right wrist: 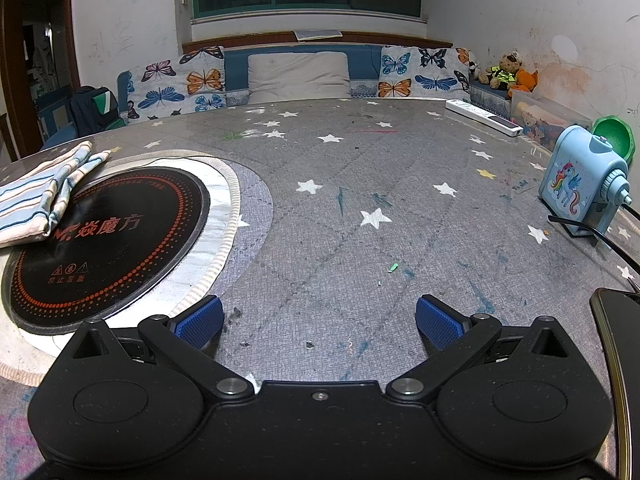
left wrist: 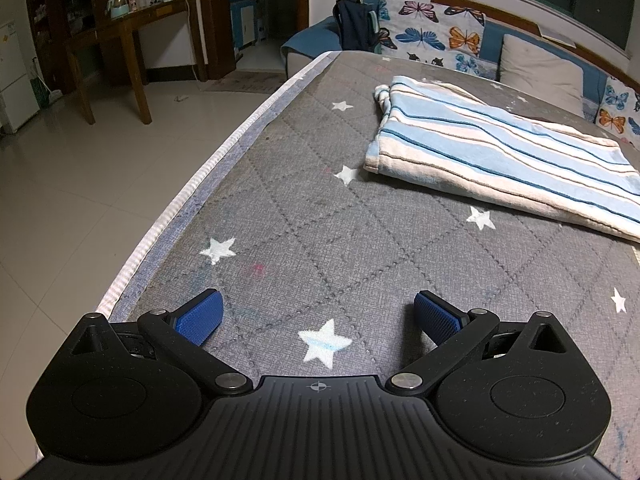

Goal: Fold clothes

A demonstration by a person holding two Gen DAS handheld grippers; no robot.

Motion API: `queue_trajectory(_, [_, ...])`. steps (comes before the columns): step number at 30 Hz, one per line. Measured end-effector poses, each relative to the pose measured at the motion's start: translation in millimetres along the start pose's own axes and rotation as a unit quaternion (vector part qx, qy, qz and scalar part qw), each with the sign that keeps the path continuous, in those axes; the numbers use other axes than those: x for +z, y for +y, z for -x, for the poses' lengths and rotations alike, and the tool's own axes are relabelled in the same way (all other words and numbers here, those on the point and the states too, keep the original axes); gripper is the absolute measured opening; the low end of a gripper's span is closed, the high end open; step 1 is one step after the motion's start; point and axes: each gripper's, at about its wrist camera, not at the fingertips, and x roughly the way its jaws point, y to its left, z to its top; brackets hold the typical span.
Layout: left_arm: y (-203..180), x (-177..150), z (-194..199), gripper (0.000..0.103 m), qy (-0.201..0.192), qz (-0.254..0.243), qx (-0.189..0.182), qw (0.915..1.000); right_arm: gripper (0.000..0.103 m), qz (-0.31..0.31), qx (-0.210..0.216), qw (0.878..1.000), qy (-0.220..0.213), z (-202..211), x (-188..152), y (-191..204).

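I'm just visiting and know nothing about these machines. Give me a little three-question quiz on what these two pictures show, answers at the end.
1. True or false: the left claw is gripping the striped cloth.
2. What does the striped cloth partly lie on in the right wrist view? A) the induction cooktop B) the unicorn pencil sharpener C) the power strip
3. Fill in: the right claw is ____, holding nothing.

Key:
1. False; it is open and apart from the cloth, over the star-patterned table cover.
2. A
3. open
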Motion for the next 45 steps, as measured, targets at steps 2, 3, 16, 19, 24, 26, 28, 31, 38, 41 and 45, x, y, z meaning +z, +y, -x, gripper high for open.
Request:
queue_trajectory(2, [-0.1,-0.4,0.2,0.103,0.000,0.000,0.000,1.0000,0.103,0.000,0.000,1.000,0.000,0.0,0.0,0.0])
queue_trajectory(3, [-0.2,-0.5,0.4,0.103,0.001,0.000,0.000,1.0000,0.103,0.000,0.000,1.000,0.000,0.0,0.0,-0.1])
queue_trajectory(16, [0.8,2.9,1.0,0.103,0.002,0.001,0.000,1.0000,0.103,0.000,0.000,1.000,0.000,-0.1,-0.1,0.1])
queue_trajectory(19, [0.6,2.1,1.4,0.103,0.002,0.002,0.000,1.0000,0.103,0.000,0.000,1.000,0.000,-0.1,-0.1,0.1])
queue_trajectory(24, [0.5,2.2,1.4,0.103,0.002,0.002,0.000,1.0000,0.103,0.000,0.000,1.000,0.000,-0.2,-0.1,0.0])
queue_trajectory(26, [0.6,2.7,1.3,0.103,0.002,0.002,0.000,1.0000,0.103,0.000,0.000,1.000,0.000,-0.2,-0.1,0.0])
queue_trajectory(28, [0.6,3.1,1.1,0.103,0.002,0.002,0.000,1.0000,0.103,0.000,0.000,1.000,0.000,-0.2,-0.1,-0.1])
queue_trajectory(31, [0.8,3.2,0.9,0.103,0.001,0.002,0.000,1.0000,0.103,0.000,0.000,1.000,0.000,-0.2,-0.1,0.0])
queue_trajectory(38, [0.3,4.4,0.2,0.103,0.000,0.002,0.000,1.0000,0.103,0.000,0.000,1.000,0.000,-0.2,-0.1,-0.1])
queue_trajectory(41, [0.2,4.5,-0.4,0.103,-0.001,0.002,0.000,1.0000,0.103,0.000,0.000,1.000,0.000,-0.2,-0.1,-0.2])
queue_trajectory(45, [0.1,4.1,-0.8,0.103,-0.002,0.002,0.001,1.0000,0.103,0.000,0.000,1.000,0.000,-0.1,-0.1,0.1])
